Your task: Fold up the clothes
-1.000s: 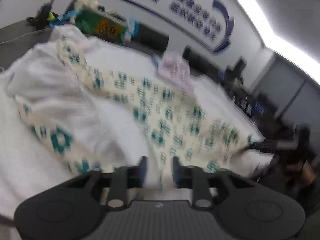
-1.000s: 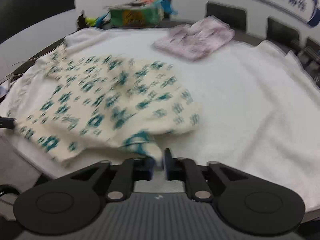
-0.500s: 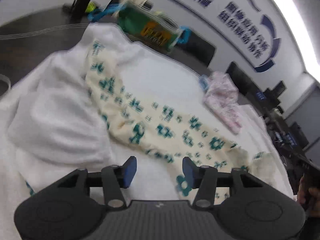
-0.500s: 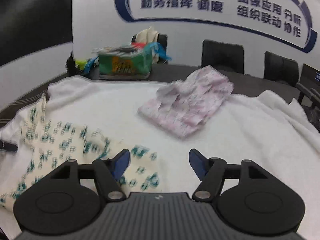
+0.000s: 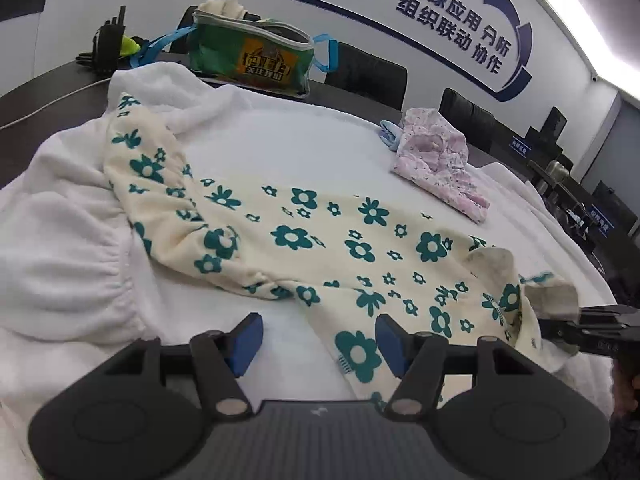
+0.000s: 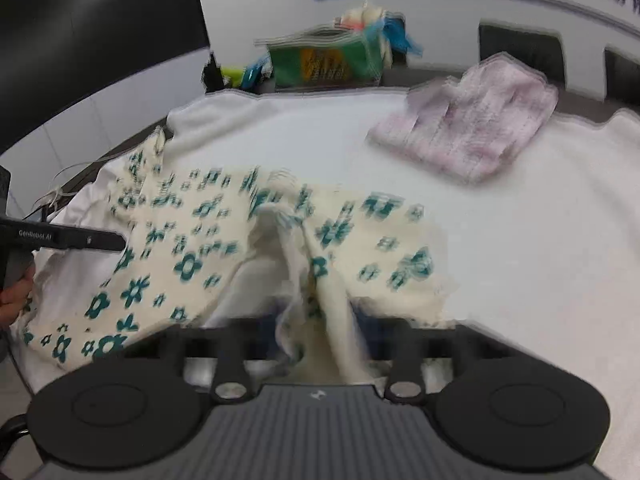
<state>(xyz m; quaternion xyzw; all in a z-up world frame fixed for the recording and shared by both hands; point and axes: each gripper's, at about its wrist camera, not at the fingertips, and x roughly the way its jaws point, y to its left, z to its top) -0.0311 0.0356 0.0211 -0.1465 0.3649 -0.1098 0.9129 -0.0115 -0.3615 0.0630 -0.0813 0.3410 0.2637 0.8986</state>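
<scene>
A cream garment with teal flowers (image 5: 320, 240) lies stretched across the white towel (image 5: 300, 136) that covers the table. My left gripper (image 5: 319, 342) is open just above the garment's near edge, with nothing between its blue pads (image 5: 248, 340). At the garment's far right end, cloth drapes over my right gripper (image 5: 560, 320). In the blurred right wrist view the garment (image 6: 192, 248) is bunched into a ridge between the fingers of the right gripper (image 6: 312, 320), and the cloth hides the fingertips. The left gripper (image 6: 116, 242) shows at the left edge over the cloth.
A folded pink garment (image 5: 440, 160) lies further back on the towel. A green bag (image 5: 248, 56) and a black radio (image 5: 106, 40) stand at the table's far end. Black chairs (image 5: 368, 76) line the wall. A hand (image 6: 16, 292) holds the left gripper.
One second ago both grippers were shut on the garment. Both then opened, and the right one lifted away. Now the right has come back down onto the garment's end; the left stays open.
</scene>
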